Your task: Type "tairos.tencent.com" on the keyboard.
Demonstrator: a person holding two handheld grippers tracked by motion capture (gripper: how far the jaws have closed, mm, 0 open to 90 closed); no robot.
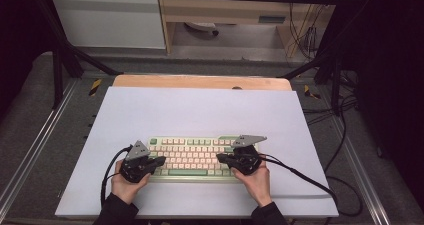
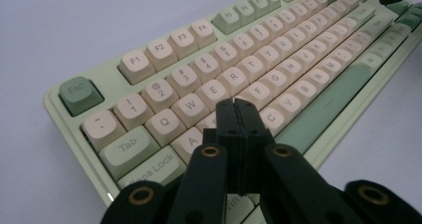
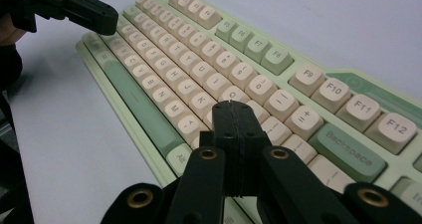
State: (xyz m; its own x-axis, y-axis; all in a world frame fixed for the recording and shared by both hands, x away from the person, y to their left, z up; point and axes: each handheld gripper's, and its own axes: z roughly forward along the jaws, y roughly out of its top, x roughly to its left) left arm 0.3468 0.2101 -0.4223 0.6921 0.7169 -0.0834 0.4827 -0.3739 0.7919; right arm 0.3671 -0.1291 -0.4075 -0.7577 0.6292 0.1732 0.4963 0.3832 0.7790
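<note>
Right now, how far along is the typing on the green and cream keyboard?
Done: the pale green keyboard with cream keycaps lies on the white mat, and both grippers are over it, jaws shut.
In hand: the left gripper points over the keys near D; the right gripper is poised near the L and P keys.
Left: no key looks pressed, and nothing shows typed text, so progress can't be judged.

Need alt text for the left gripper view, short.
Shut black left gripper poised over the home-row keys near A of a green and cream keyboard, tips over the keys. The keyboard lies on a pale sheet, Esc key at left.
</note>
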